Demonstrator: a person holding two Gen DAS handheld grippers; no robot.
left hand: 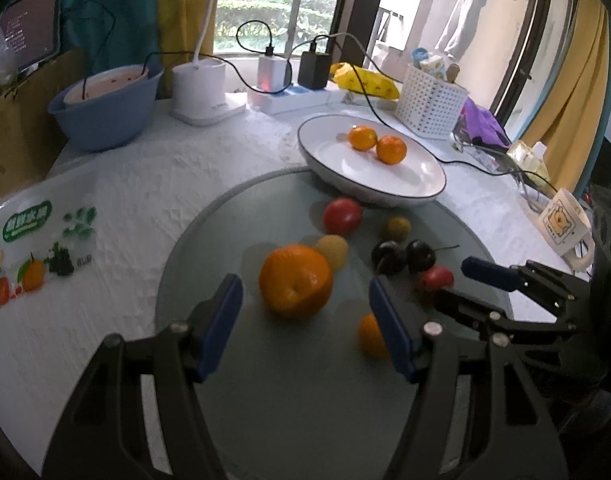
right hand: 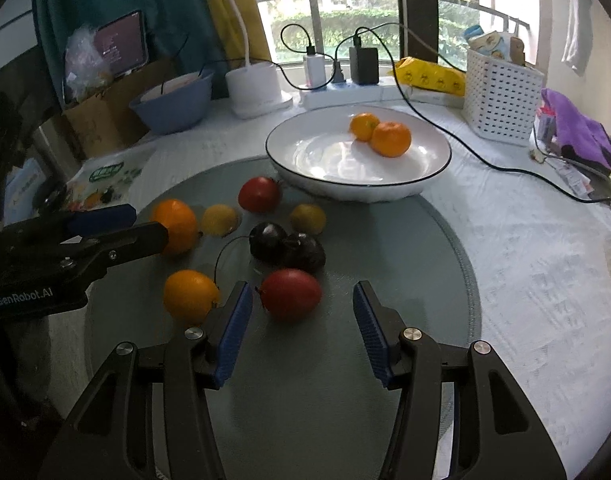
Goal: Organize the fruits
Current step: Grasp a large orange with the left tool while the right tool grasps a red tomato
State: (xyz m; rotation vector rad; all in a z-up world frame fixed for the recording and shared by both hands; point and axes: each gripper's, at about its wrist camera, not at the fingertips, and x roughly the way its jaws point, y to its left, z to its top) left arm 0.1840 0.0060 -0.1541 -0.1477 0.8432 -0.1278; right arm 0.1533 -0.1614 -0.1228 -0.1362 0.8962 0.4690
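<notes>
A white plate (left hand: 425, 176) (right hand: 297, 160) holds two oranges (left hand: 377, 144) (right hand: 381, 132) at the far edge of a round grey mat (left hand: 289, 380) (right hand: 405, 280). Loose fruit lies on the mat: a large orange (left hand: 295, 280) (right hand: 175, 224), a small orange (left hand: 371, 336) (right hand: 189, 296), two red fruits (left hand: 342, 216) (right hand: 290, 294), two yellow ones (right hand: 219, 219), two dark cherries (left hand: 401, 257) (right hand: 285, 246). My left gripper (left hand: 305, 300) (right hand: 145, 224) is open, with the large orange just ahead between its fingers. My right gripper (right hand: 301, 304) (left hand: 457, 280) is open, close behind the near red fruit.
A blue bowl (left hand: 105, 108), a white lamp base (left hand: 201, 92), chargers with cables (left hand: 289, 68), a white basket (left hand: 429, 100) and a mug (left hand: 565, 224) ring the mat. A fruit-printed bag (left hand: 29, 256) lies left. A black cable (right hand: 505, 168) crosses the cloth on the right.
</notes>
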